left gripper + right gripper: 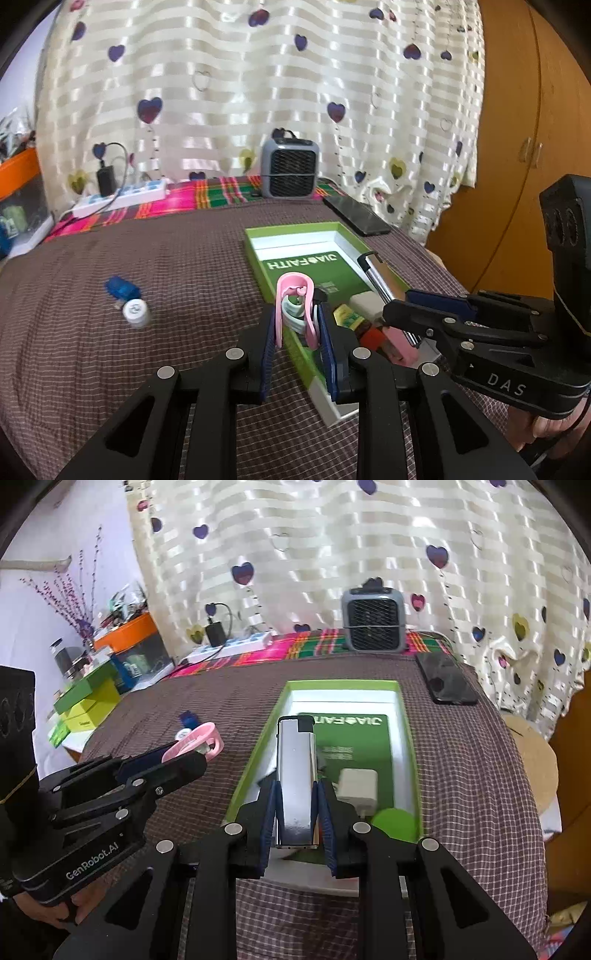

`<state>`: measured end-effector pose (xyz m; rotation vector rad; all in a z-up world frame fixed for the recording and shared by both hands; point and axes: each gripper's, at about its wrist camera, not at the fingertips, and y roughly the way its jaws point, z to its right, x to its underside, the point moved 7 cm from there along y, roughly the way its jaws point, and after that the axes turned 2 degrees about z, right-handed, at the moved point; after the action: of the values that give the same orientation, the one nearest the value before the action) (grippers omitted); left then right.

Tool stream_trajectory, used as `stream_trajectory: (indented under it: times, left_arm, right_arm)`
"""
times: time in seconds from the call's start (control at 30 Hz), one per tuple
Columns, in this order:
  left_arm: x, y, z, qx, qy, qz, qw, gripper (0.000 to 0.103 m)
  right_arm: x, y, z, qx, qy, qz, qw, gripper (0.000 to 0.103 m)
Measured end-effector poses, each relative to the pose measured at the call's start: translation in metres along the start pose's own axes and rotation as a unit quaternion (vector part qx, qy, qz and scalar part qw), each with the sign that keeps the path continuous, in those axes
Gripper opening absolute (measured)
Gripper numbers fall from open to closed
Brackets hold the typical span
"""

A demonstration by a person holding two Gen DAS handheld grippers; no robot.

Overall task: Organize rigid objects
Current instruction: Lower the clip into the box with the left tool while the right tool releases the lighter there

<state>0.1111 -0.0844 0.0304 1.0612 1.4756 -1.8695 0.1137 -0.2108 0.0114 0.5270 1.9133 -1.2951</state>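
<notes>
Both fisheye views sit low behind their own fingers, facing the heart-patterned cream curtain. The left wrist view looks from the open green cardboard box's left, the right wrist view straight down it; they share the box and the grey square fan.

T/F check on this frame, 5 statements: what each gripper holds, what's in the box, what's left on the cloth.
1. The left gripper is shut on a pink clip. True.
2. The right gripper is open and holds nothing. False: it is shut on a silver lighter.
3. A white charger lies in the green box. True.
4. The blue item lies in the box. False: it lies on the checked cloth, beside a white bottle.
5. The phone lies in the box. False: it lies outside.
</notes>
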Motion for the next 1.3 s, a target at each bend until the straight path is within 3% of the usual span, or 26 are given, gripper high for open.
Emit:
stream_trajectory:
  times: [0.6, 0.8, 1.3]
  left_arm:
    - [0.012, 0.053, 0.025, 0.051, 0.0, -0.055, 0.9972, 0.022]
    - [0.011, 0.051, 0.026, 0.056, 0.002, -0.05, 0.9972, 0.032]
    - [0.01, 0.029, 0.002, 0.02, -0.006, -0.041, 0.9989, 0.032]
  right_arm:
    - [0.013, 0.024, 0.035, 0.035, 0.014, -0.034, 0.999, 0.024]
    - [0.013, 0.022, 0.032, 0.045, 0.002, -0.032, 0.998, 0.026]
    - [0.001, 0.009, 0.001, 0.029, -0.019, -0.006, 0.999, 0.03]
